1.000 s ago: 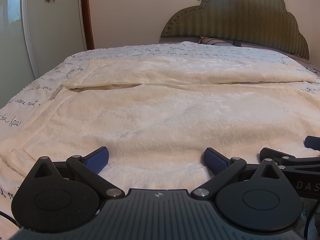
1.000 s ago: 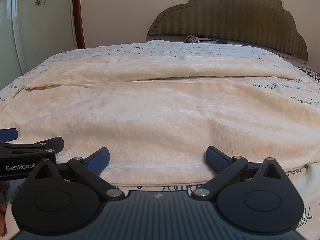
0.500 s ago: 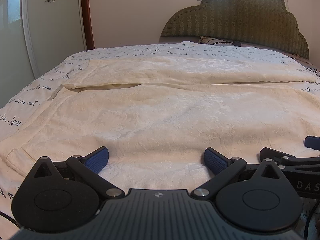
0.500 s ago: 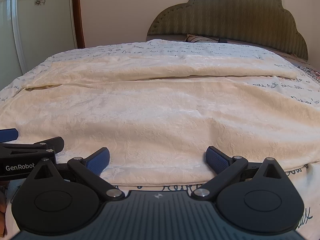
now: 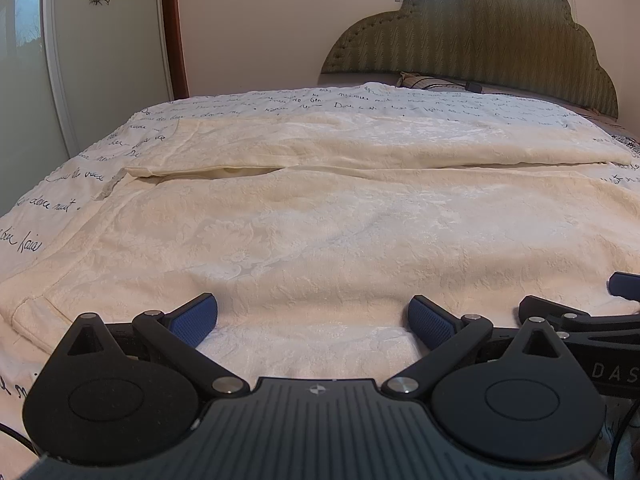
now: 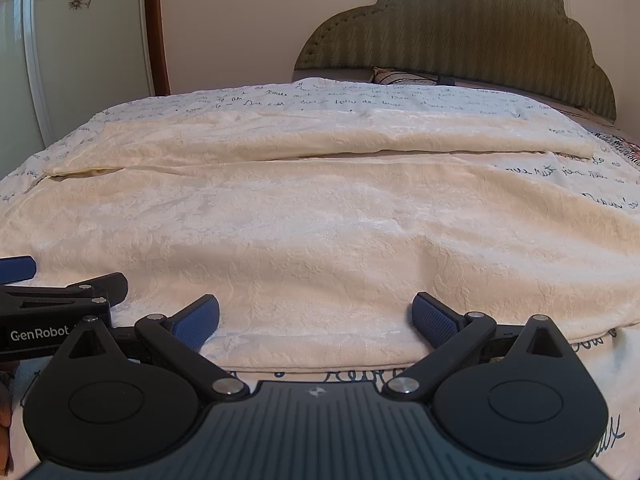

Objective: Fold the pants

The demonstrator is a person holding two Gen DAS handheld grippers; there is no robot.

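Left gripper [image 5: 313,316]: low and level over the near hem, fingers [image 5: 196,316] spread wide, gripping nothing.
Right gripper [image 6: 316,316]: beside it, fingers [image 6: 434,318] likewise apart.
Pants [image 5: 340,232]: flat on bed [image 5: 280,100], ahead of both fingers.

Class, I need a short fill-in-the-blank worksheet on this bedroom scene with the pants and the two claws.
1. The cream pants lie spread on a ____.
2. Both the left claw and the right claw are ____.
3. The bedspread under the pants carries black handwritten ____.
4. The headboard is ____ in colour.

Missing words: bed; open; script; green
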